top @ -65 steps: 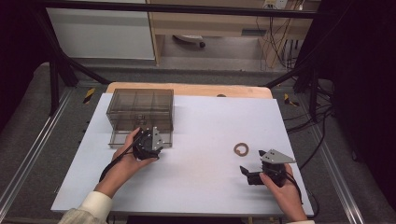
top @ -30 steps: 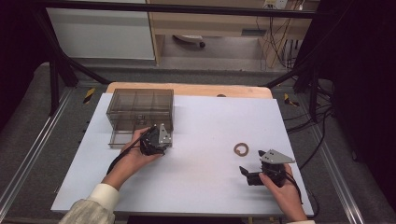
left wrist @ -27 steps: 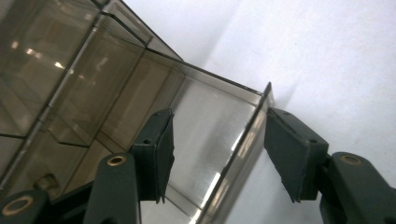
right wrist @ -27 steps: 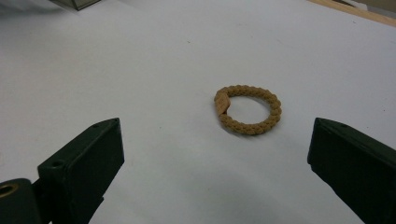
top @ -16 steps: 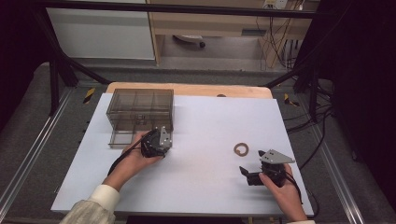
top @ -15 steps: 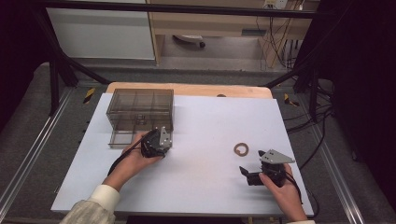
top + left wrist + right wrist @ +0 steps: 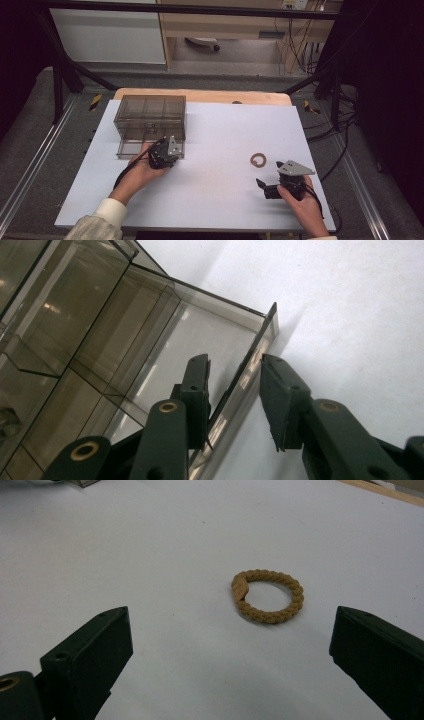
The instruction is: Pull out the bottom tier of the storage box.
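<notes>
Straddling the front wall of the pulled-out drawer (image 7: 220,345), the two black jaws of the left gripper (image 7: 234,390) stood one on each side of it: one jaw was inside the drawer, the other outside over the white table (image 7: 360,305). The jaws had just been closing, and the thin transparent wall was between them; a narrow gap was visible at the outer jaw, so the pads did not clearly press on the wall, and the grip was not complete. In the high view the left gripper (image 7: 165,152) was at the front right corner of the smoky transparent organizer box (image 7: 150,117), which stood on the left part of the table, and its low drawer (image 7: 131,148) stuck out toward the person. The right gripper (image 7: 230,655) held its jaws wide apart and grasped nothing. The brown braided hair tie (image 7: 268,596) lay flat on the table ahead of these jaws, between their lines but apart from both pads. In the high view the hair tie (image 7: 258,160) was near the right gripper (image 7: 268,188), a little up and to the left of it, and well apart from the box.
</notes>
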The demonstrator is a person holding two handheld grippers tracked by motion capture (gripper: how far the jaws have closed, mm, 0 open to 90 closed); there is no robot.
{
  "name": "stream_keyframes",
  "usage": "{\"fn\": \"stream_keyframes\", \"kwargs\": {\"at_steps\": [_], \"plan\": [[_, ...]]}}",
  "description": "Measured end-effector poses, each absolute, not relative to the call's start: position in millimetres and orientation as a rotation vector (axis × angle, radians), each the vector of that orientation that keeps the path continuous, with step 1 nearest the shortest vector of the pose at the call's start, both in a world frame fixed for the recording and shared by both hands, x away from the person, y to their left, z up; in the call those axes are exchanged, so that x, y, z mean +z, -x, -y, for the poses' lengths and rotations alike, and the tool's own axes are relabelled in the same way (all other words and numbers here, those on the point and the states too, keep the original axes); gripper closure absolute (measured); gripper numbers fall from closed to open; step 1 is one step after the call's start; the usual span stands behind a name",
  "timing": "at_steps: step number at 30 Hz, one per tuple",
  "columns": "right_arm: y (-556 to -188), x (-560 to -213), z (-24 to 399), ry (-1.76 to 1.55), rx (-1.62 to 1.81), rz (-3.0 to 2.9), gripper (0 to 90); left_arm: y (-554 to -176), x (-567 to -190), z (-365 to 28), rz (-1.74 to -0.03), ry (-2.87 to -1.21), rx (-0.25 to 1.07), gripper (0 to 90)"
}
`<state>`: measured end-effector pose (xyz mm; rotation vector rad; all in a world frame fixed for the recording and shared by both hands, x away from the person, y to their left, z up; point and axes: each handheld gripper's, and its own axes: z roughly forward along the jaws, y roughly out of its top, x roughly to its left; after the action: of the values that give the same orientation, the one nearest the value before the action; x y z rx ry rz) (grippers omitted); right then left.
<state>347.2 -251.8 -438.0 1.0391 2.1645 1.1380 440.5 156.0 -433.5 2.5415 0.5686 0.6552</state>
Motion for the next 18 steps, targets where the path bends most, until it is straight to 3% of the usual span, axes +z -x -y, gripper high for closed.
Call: {"fn": "stream_keyframes", "kwargs": {"at_steps": [18], "plan": [[-347,-437,250,-1.036,1.138,-2.17,3.9,-423,-430,-153,-0.624,-2.531,0.595,66.4]]}}
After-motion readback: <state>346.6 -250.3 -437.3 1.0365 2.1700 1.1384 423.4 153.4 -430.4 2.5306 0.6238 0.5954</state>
